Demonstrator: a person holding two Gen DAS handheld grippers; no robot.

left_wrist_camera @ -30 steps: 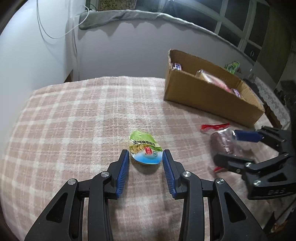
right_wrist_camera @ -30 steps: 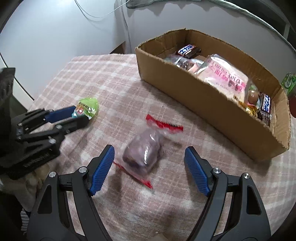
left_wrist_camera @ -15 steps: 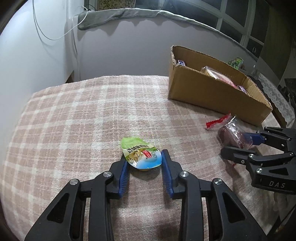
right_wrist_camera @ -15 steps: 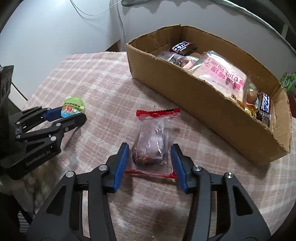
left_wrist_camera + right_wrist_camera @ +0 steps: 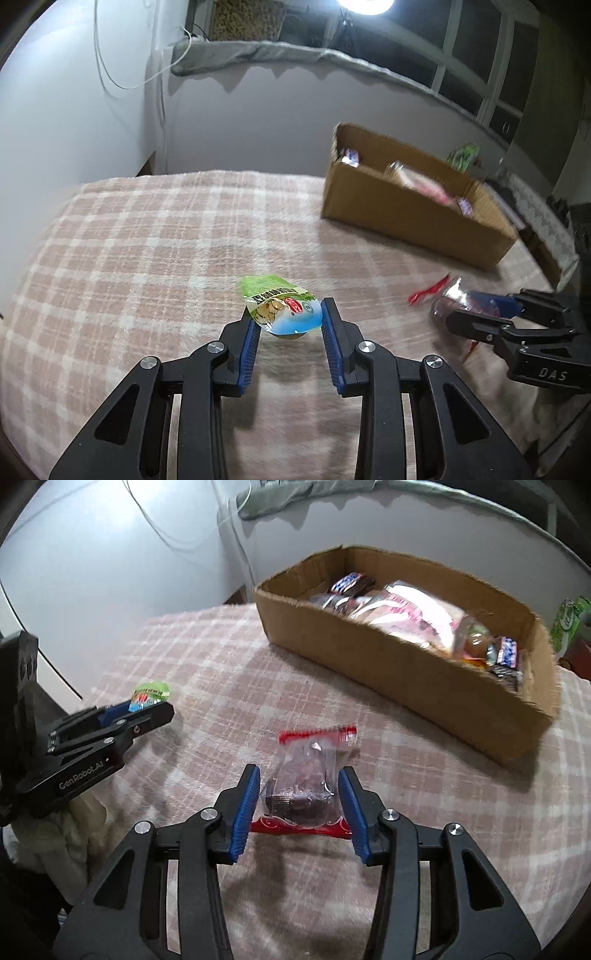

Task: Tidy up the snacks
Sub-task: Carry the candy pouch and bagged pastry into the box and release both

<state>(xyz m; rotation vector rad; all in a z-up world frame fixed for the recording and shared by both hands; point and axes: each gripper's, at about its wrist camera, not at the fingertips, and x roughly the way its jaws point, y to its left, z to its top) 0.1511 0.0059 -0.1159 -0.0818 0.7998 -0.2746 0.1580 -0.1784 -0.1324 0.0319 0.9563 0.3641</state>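
Observation:
My left gripper [image 5: 290, 314] is shut on a small green and blue snack pouch [image 5: 281, 305] and holds it just above the checked tablecloth [image 5: 147, 258]. It also shows in the right wrist view [image 5: 149, 694]. My right gripper [image 5: 299, 786] is shut on a clear packet with red ends and a dark cake inside [image 5: 306, 786], lifted a little off the cloth. That packet shows in the left wrist view [image 5: 450, 299] too. An open cardboard box [image 5: 424, 675] with several snacks stands behind, to the right.
A white wall [image 5: 74, 110] and a window ledge with grey cloth [image 5: 280, 55] rise behind the table. A green packet [image 5: 570, 622] stands beyond the box's right end. The table's left edge [image 5: 110, 657] is close to my left gripper.
Both grippers closed on their snacks about half a second ago and have since lifted them slightly. The views have tilted up and the box looks a bit farther.

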